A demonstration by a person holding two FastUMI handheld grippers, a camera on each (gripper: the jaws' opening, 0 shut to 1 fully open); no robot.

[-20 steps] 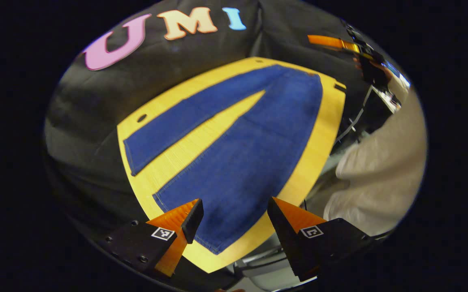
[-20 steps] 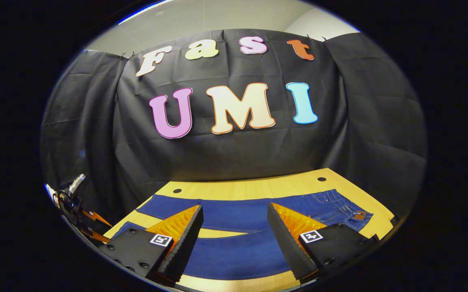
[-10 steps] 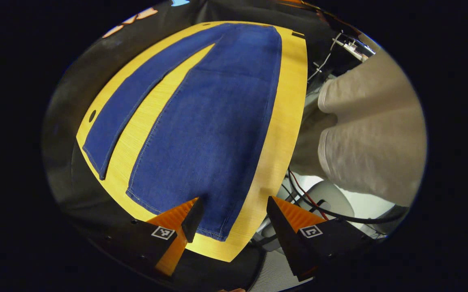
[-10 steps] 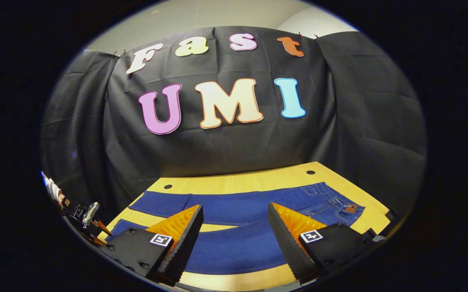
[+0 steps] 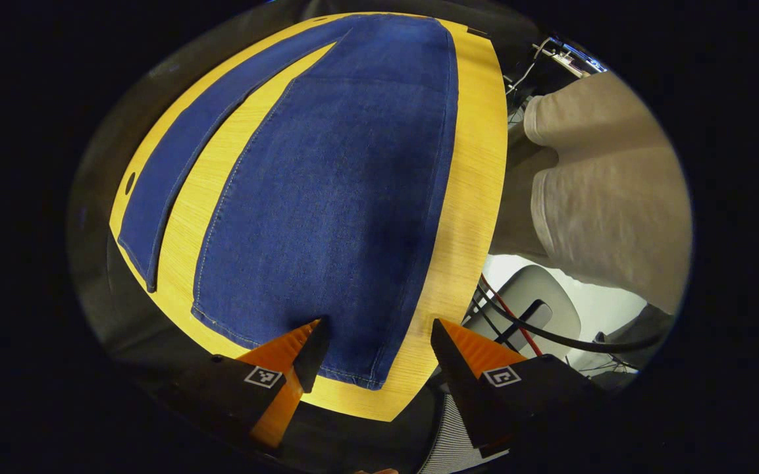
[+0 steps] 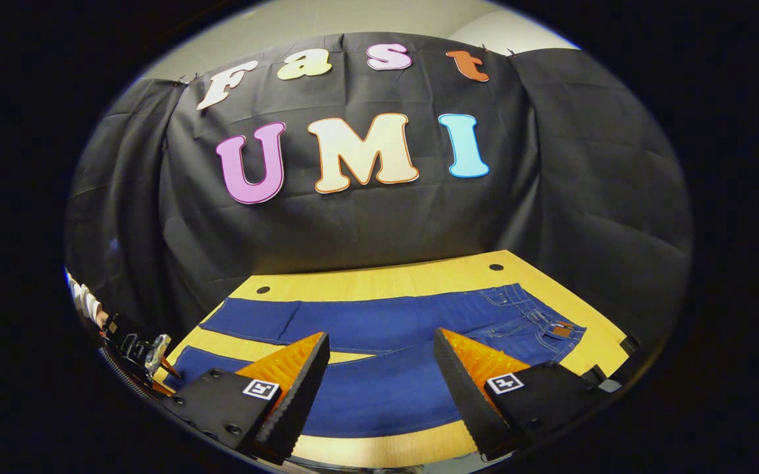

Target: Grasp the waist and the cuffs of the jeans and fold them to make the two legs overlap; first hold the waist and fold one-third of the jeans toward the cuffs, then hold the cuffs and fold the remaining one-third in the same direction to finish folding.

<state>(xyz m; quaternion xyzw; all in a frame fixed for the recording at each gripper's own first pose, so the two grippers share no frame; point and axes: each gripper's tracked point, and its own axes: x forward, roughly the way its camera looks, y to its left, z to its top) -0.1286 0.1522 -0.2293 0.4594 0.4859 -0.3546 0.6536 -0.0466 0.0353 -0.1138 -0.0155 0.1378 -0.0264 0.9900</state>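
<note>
— Jeans (image 5: 326, 197), where are they sitting in your left gripper view?

— They're lying flat across the middle of the frame on the yellow wooden table (image 5: 478, 164), two legs spread in a V with bare wood between them. The near leg's cuff (image 5: 326, 365) is lying at the lower centre, right at my left gripper (image 5: 374, 342). That gripper is hanging released, jaws wide, gripping nothing. One fingertip (image 5: 316, 332) is overlapping the cuff in the picture; whether it's touching, I can't tell.

— So which step are you working on?

— I'm judging it as the very start: the legs aren't overlapped yet. Next I'm needing to close on the cuff hem.

— And the cloth?

— It's looking like heavy, stiff denim, dark blue with pale stitching along the seams and hem. A person's beige sleeve (image 5: 609, 191) is showing at right.

— Now the right gripper view?

— The jeans (image 6: 379, 322) are stretching across the lower frame, waist (image 6: 550, 326) at lower right with pockets, belt loops and a small brown patch. My right gripper (image 6: 380, 359) is hovering wide open over the near leg, empty, and it's needing to shift toward the waist.
</note>
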